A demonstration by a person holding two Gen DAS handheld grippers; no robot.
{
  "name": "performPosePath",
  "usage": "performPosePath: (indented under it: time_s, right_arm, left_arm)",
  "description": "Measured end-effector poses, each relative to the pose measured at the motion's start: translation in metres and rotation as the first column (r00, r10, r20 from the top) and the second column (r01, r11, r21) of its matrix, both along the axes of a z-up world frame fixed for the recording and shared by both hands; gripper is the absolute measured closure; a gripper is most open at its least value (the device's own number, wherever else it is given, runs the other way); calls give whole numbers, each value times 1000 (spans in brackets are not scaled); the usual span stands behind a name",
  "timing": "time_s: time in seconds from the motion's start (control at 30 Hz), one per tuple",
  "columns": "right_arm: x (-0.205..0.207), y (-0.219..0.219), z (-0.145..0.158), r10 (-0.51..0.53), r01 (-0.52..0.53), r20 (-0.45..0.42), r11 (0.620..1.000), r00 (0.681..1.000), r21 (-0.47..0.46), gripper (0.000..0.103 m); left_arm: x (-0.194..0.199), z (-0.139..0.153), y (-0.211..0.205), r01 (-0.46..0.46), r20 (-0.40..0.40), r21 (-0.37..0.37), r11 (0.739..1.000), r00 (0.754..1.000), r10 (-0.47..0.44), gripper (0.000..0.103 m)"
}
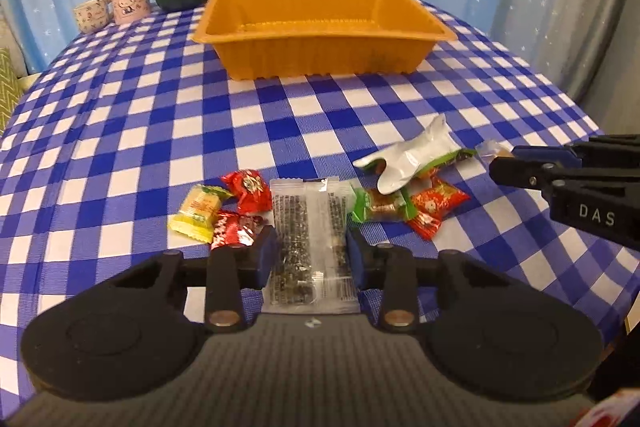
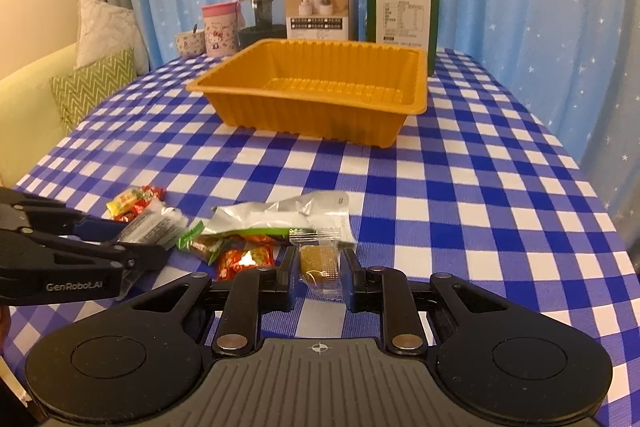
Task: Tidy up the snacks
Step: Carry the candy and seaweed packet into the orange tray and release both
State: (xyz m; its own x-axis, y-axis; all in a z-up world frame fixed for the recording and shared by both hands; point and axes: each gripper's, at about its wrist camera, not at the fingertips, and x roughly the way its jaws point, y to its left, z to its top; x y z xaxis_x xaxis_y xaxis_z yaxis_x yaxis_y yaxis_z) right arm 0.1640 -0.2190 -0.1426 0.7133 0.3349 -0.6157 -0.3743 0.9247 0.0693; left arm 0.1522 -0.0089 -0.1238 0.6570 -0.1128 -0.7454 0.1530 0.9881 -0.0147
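tray (image 1: 324,27) was empty; my left gripper (image 1: 312,255) pinched a clear packet (image 1: 310,239), right gripper (image 2: 318,273) a wafer (image 2: 320,263), other snacks (image 1: 400,205) waited.

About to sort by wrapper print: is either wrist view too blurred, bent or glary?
Left wrist view: clear long packet with dark print sharp; checked tablecloth bows at the edges. Right wrist view: dark vignette corners, orange ribbed plastic tray slightly soft, glare on silver foil bag.

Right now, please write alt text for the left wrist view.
The left claw grips a clear plastic snack packet among wrapped candies on a blue-white checked tablecloth. An empty orange plastic tray stands behind.
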Motion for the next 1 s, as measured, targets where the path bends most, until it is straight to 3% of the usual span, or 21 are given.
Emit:
performPosePath:
  time_s: [0.43, 1.0]
  right_arm:
    - [14, -3, 33, -35, 31, 74, 997, 997, 67, 81]
    - [104, 0, 71, -84, 69, 146, 992, 986, 108, 81]
  left_arm:
    - [17, 52, -5, 5, 116, -71, 997, 993, 4, 69]
    - [126, 76, -6, 29, 208, -83, 996, 978, -12, 69]
